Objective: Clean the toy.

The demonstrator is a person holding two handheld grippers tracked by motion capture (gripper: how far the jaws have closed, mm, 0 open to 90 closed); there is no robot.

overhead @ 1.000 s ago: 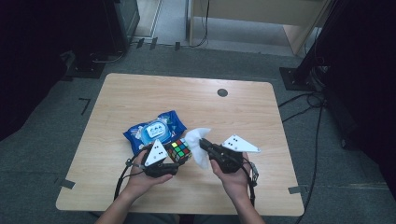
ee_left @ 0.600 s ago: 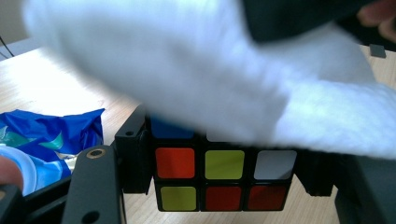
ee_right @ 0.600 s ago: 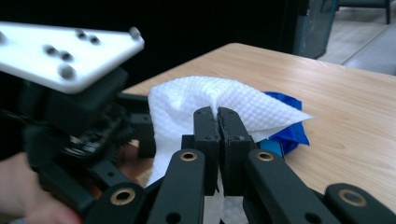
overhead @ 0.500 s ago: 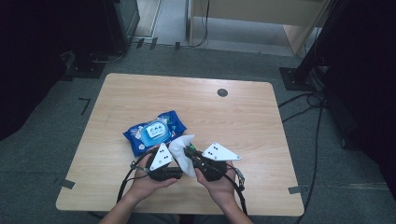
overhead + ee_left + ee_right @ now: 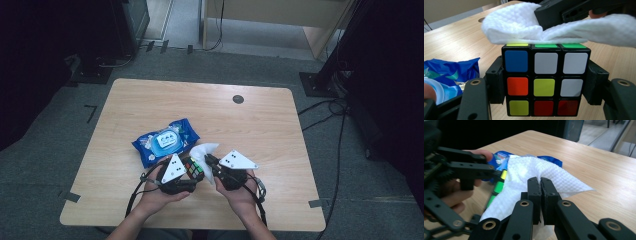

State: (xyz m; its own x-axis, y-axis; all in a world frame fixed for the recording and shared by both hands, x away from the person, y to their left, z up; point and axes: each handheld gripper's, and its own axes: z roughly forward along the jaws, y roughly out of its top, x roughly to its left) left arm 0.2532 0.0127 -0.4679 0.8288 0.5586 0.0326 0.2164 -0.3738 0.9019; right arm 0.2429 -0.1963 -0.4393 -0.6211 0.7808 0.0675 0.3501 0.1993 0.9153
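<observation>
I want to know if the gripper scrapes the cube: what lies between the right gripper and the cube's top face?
The white wipe: in the left gripper view it lies between the right gripper and the cube.

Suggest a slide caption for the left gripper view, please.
Left gripper clamps a puzzle cube while the white wipe lies across its top.

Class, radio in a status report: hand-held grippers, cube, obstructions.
Left hand-held gripper clamps cube. Right hand-held gripper pinches white wipe, draped on cube top. Wipe pack beside, not obstructing.
</observation>
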